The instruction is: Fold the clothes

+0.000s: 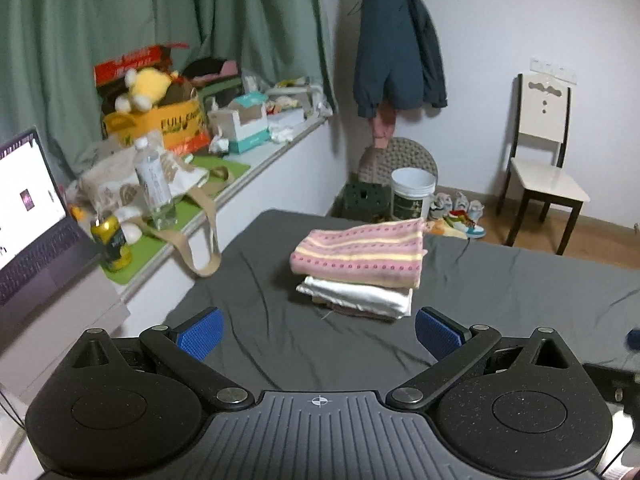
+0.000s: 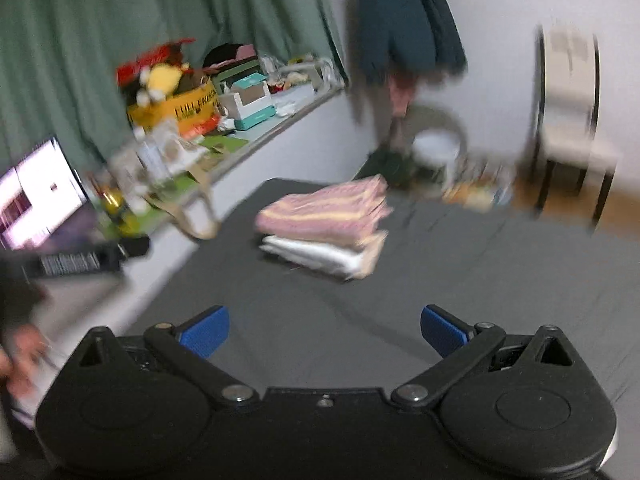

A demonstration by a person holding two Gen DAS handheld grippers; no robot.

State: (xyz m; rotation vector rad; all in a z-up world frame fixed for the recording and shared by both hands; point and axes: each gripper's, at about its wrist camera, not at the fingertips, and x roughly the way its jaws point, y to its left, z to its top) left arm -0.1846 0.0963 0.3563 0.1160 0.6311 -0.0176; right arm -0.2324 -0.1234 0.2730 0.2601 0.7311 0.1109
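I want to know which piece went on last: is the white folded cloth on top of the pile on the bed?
No, the pink striped cloth lies on top, with the white folded cloth under it.

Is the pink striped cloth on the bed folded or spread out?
Folded. The pink striped cloth is a compact rectangle topping the stack, over a folded white cloth, on the grey bed sheet.

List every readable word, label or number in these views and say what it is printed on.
"FULL ENE...", cut off, on the yellow box on the ledge.
Red box lettering: too blurred.
Laptop screen, yellow can, water bottle label, white bucket label: too small to read.
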